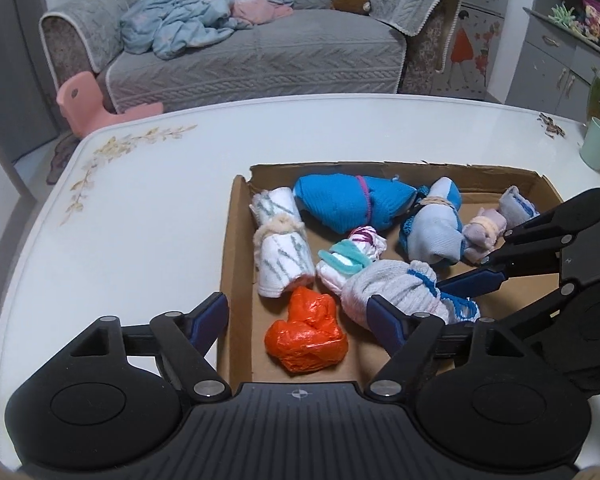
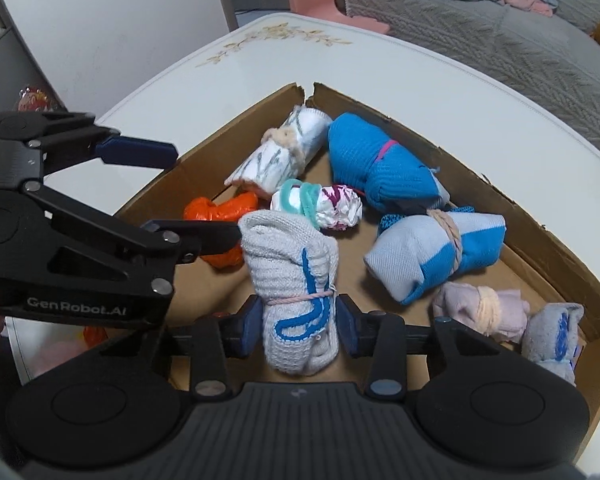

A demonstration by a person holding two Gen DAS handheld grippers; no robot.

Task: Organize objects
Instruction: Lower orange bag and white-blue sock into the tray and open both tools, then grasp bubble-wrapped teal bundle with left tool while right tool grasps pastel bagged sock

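Observation:
A shallow cardboard box (image 1: 236, 240) (image 2: 540, 236) on the white table holds several rolled cloth bundles. My right gripper (image 2: 298, 322) is shut on a grey knitted bundle with blue trim (image 2: 296, 280) (image 1: 400, 284), near the box's front. My left gripper (image 1: 296, 316) is open over the box's near left corner, above an orange plastic bundle (image 1: 306, 336) (image 2: 220, 210). Its left finger is outside the box wall. Other bundles: a blue one (image 1: 352, 200), a white-grey patterned one (image 1: 280, 240), a grey-blue one (image 1: 432, 228), a white one with a teal band (image 1: 348, 256).
The white table (image 1: 148, 208) has a floral corner print. A green cup (image 1: 598, 144) stands at its right edge. A grey sofa (image 1: 260, 52) with a blue blanket and a pink child's chair (image 1: 84, 104) lie beyond the table.

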